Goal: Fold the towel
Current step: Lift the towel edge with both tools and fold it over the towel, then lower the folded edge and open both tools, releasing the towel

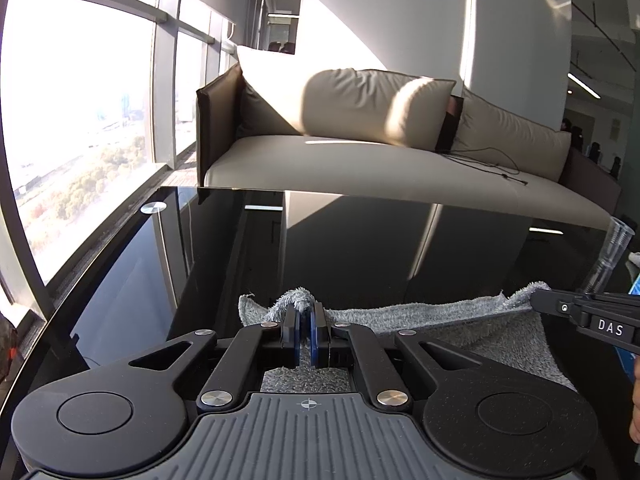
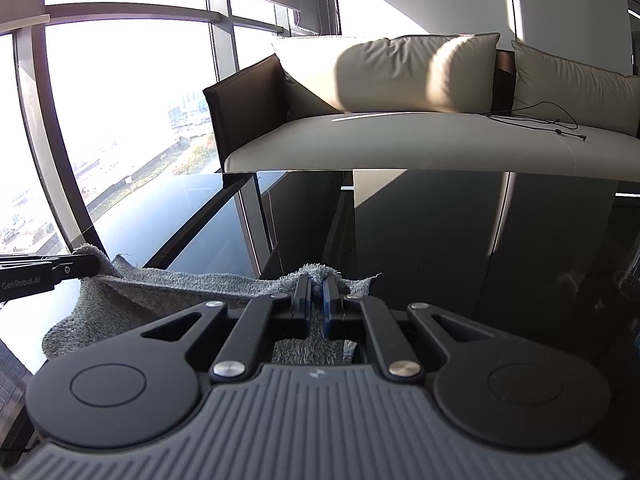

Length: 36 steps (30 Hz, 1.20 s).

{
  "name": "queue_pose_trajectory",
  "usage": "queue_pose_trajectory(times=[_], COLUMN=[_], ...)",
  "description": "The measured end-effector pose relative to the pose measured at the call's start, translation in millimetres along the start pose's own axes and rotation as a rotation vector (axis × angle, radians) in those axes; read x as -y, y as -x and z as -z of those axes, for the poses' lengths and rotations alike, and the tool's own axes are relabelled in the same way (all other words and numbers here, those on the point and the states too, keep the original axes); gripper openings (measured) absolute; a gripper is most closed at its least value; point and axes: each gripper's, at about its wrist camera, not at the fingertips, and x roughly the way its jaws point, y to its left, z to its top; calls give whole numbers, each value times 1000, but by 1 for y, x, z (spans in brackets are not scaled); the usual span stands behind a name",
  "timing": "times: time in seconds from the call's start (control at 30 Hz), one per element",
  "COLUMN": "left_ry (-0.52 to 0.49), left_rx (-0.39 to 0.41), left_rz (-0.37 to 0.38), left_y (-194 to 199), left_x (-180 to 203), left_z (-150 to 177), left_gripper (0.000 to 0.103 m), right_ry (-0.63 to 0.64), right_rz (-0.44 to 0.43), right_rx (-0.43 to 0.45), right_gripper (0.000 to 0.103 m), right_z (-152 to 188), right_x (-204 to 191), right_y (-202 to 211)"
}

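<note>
I had both grippers, left (image 1: 306, 314) and right (image 2: 316, 286), clamped on towel (image 1: 420, 314) corners, mid-fold; next I needed to lay them down evenly.

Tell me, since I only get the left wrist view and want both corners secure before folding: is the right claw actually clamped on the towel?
Observer: Yes, the right claw is shut on a bunched corner of the grey towel.
Operator: Does any towel stick out past its tips?
Observer: Yes, a tuft pokes out beyond them, and a loose corner lies just to its right.
Operator: Anything on the table right of that claw?
Observer: A clear cup stands at the frame's right edge, apart from the towel.
</note>
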Motion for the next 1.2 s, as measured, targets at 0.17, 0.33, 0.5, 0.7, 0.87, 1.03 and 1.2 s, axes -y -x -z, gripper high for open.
queue_pose_trajectory(times=[0.17, 0.33, 0.5, 0.7, 0.87, 1.03, 1.2], left_ry=[-7, -3, -9, -9, 6, 49, 86], left_rx=[-13, -26, -36, -44, -37, 21, 26], left_rz=[-7, -12, -20, -51, -72, -113, -156], left_y=[-10, -19, -31, -40, -42, -33, -27], left_x=[1, 0, -1, -4, -9, -19, -30], left_z=[-2, -5, -10, -11, -12, -18, -21], left_gripper=[5, 5, 6, 16, 18, 46, 49], right_ry=[-4, -8, -35, -46, -55, -70, -64], right_rz=[1, 4, -2, -4, 26, 21, 14], right_rx=[-10, -30, -26, -26, 47, 59, 40], right_gripper=[5, 6, 6, 16, 53, 54, 54], right_z=[-6, -7, -8, -10, -14, -17, -14], right_x=[4, 5, 10, 15, 16, 20, 20], right_y=[-13, -25, -34, -43, -37, -32, -30])
